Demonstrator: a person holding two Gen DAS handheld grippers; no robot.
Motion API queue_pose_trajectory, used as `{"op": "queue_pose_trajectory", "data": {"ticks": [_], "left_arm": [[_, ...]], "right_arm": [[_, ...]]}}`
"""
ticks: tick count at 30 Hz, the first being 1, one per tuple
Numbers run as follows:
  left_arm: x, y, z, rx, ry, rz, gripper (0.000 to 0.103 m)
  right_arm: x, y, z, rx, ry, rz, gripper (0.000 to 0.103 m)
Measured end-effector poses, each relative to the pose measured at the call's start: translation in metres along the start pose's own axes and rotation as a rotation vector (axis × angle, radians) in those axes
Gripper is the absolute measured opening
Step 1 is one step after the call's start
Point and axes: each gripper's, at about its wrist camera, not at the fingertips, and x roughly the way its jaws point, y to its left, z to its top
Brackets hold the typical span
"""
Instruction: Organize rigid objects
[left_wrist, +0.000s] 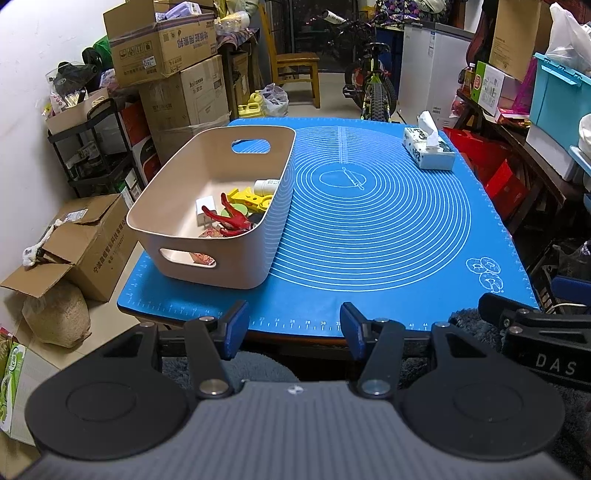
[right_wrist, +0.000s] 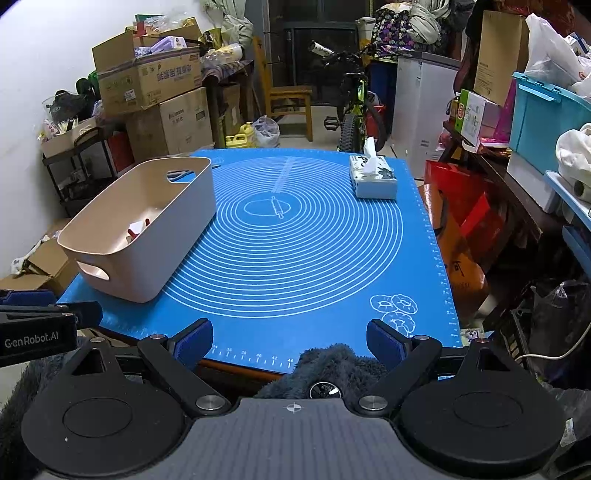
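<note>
Cluttered storage fills the background, with stacked brown cardboard boxes (left_wrist: 162, 40) rising at the far left and a black and green bicycle (left_wrist: 373, 85) leaning beyond the far edge of the counter, which is lying under a blue silicone baking mat printed with white concentric rings (left_wrist: 373, 229). Sitting on the left side of that mat is a beige oblong plastic bin with cut-out handles (left_wrist: 207, 266), and the rigid objects are already resting inside it: a red plastic clamp (left_wrist: 231, 219), a yellow plastic toy piece (left_wrist: 247, 197), a small white bottle (left_wrist: 266, 185) and a white plug-like block (left_wrist: 203, 212), with a reddish wrapped item showing through the near handle slot. At the far right a white patterned tissue box (left_wrist: 428, 151) is standing alone, well apart from the bin. Nothing else loose is showing on the mat. The left tool (left_wrist: 291, 325) is hovering just off the near edge with its blue-padded fingers spread wide and gripping nothing; the right tool (right_wrist: 290, 339) is doing the same beside it, gaping and empty, above a dark fluffy fabric (right_wrist: 332, 362). Judging from this layout, the sorting is looking finished or nearly so, both tools sitting back from the work. Any further move is probably calling only for a check that no piece is lying outside the bin, or for squaring the bin on the mat.
</note>
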Motion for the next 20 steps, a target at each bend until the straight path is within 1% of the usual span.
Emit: {"op": "queue_pose_trajectory", "data": {"ticks": [20], "left_arm": [[-0.0006, 0.0022, -0.0004, 0.005, 0.002, 0.006, 0.057]], "right_arm": [[0.0042, -0.0030, -0.0042, 0.020, 0.009, 0.005, 0.091]]}}
